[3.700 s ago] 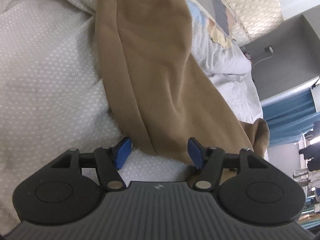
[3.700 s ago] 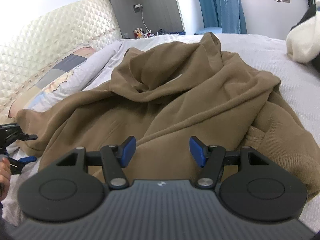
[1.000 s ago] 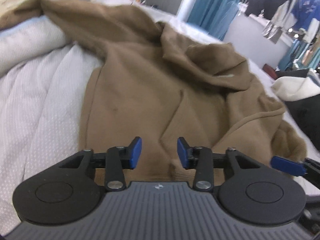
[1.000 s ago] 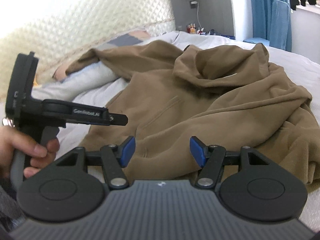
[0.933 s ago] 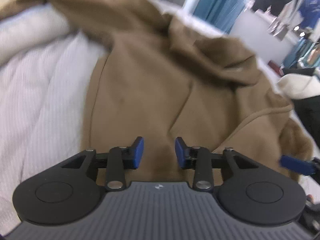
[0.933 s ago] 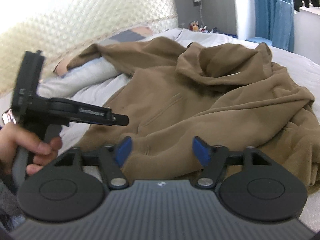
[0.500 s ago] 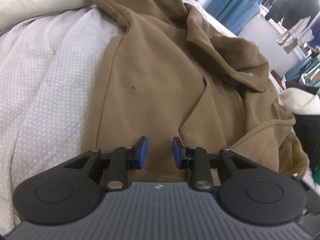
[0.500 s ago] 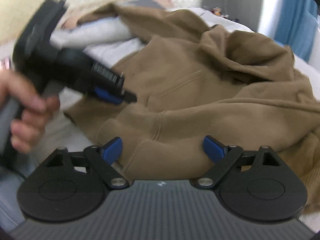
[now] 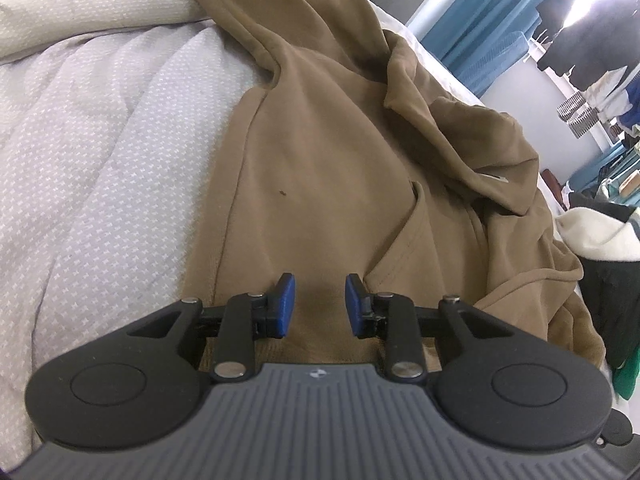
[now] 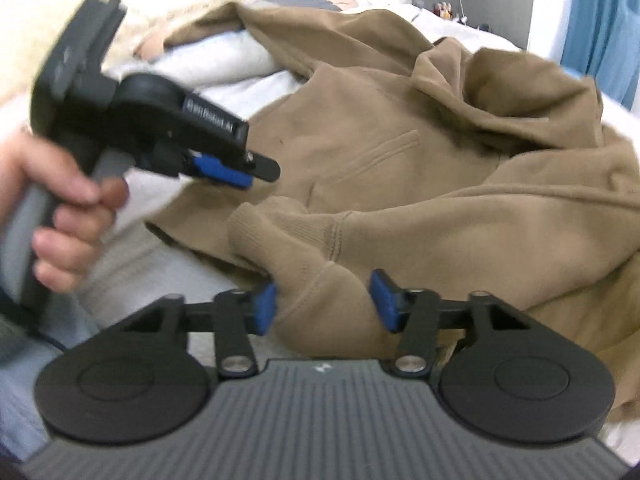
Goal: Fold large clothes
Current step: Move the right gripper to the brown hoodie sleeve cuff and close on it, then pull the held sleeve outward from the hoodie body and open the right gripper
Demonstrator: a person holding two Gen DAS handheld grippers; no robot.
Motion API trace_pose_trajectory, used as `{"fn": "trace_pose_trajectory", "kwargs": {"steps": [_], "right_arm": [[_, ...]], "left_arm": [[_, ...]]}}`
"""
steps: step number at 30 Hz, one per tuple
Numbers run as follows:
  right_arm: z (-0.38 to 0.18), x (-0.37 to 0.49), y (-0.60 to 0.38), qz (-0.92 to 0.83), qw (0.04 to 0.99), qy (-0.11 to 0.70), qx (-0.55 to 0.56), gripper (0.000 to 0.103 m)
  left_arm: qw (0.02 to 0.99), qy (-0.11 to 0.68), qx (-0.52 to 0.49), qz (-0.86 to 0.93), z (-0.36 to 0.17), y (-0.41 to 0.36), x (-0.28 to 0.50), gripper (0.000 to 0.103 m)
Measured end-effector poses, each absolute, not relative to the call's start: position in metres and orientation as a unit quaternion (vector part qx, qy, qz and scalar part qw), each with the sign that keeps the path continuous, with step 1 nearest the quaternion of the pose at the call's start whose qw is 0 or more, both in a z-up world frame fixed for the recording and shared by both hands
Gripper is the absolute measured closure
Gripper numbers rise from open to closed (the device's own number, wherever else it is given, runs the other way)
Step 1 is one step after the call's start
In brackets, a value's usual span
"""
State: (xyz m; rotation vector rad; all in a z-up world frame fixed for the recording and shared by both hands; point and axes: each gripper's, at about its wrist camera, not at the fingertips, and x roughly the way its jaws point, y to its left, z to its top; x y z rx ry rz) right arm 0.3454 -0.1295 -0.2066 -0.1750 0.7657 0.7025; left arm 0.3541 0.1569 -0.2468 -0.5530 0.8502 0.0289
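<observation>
Spread across a bed (image 9: 100,152), the brown hoodie (image 9: 340,152) has its bunched hem between the right gripper (image 10: 322,300), whose jaws have just been closing; the left gripper (image 9: 316,300) hangs part-open above the hem.

Left gripper (image 9: 316,300) angled downward, jaws narrowly parted, just closed further. Right gripper (image 10: 324,306) jaws just closed, cloth bunched between. Left hand (image 10: 60,216) wrapped around its handle.

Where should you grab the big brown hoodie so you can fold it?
Probably by its ribbed bottom hem, coming in low from the near edge of the bed. The brown hoodie lies mostly flat with that thick hem nearest, bunched into a lump that a gripper can pinch. The hood is crumpled and farther away.
</observation>
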Motion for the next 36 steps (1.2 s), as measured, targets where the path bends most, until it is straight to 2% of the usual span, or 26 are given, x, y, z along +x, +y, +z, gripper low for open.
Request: {"fn": "trace_pose_trajectory", "kwargs": {"steps": [12,15,19,25,32,36], "right_arm": [[-0.183,0.350,-0.161,0.344,0.872,0.345,0.040,0.060],[-0.179,0.350,-0.167,0.326,0.884,0.333,0.046,0.066],[-0.181,0.351,-0.172,0.308,0.890,0.331,0.049,0.066],[-0.200,0.349,-0.144,0.327,0.876,0.355,-0.022,0.066],[-0.224,0.332,-0.098,0.322,0.867,0.333,-0.183,0.068],[-0.201,0.330,-0.113,0.299,0.889,0.310,-0.155,0.074]], "left_arm": [[0.871,0.404,-0.280,0.016,-0.246,0.159,0.351,0.070],[0.871,0.404,-0.281,0.016,-0.247,0.159,0.351,0.070],[0.871,0.406,-0.277,0.015,-0.248,0.157,0.353,0.070],[0.871,0.408,-0.272,0.017,-0.249,0.154,0.355,0.070],[0.872,0.398,-0.286,0.020,-0.248,0.156,0.352,0.070],[0.874,0.390,-0.290,0.018,-0.245,0.157,0.349,0.070]]}}
